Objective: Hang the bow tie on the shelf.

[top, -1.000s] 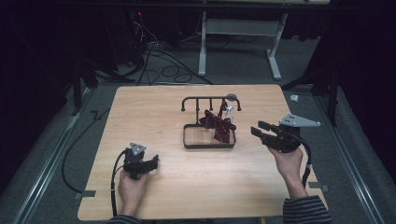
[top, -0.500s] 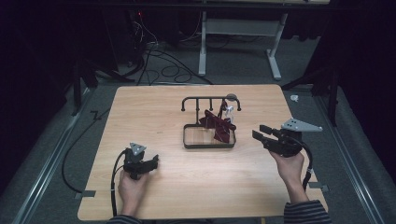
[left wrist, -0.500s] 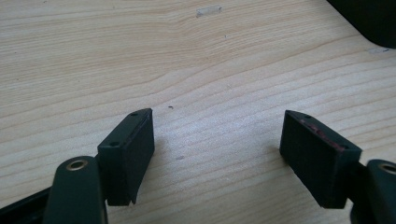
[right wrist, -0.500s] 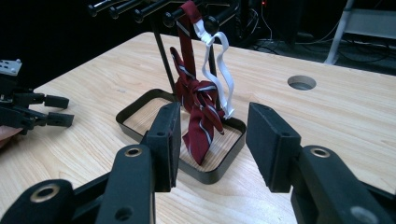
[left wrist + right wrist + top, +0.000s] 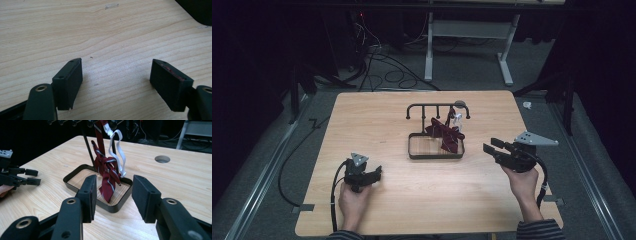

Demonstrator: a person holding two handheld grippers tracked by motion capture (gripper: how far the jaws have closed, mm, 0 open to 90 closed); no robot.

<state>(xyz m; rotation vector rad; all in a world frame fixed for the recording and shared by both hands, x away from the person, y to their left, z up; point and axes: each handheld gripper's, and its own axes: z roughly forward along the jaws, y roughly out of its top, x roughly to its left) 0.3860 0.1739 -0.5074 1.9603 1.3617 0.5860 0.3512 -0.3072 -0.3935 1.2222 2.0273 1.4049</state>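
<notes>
The dark red striped necktie (image 5: 446,134) hangs from the right end of a small black metal rack (image 5: 438,107) with a rail of hooks, its knotted bulk drooping into the rack's black-rimmed oval tray (image 5: 414,150), a little above the middle of the high view. A white elastic loop (image 5: 117,150) on the tie dangles beside it from the same end of the rail, plain in the right gripper view.

The pale wooden bench (image 5: 377,195) carries the rack near its centre. As far as I can judge, the work of taking the tie has barely begun: the tie is untouched on its hook, with nothing gripping it.

The right claw (image 5: 493,146), at centre right of the high view, points towards the rack with its jaws spread and nothing between them; in its own view the tie hangs ahead, framed between the two black pads (image 5: 88,195), still well apart from them. What is left, I'd say, is the whole approach, the pinch on the cloth and the lift off the hook.

The left claw (image 5: 373,173) sits at lower left of the high view, close to the bench top, jaws wide apart and empty; its pads (image 5: 70,80) hover over bare wood, far from the rack.
</notes>
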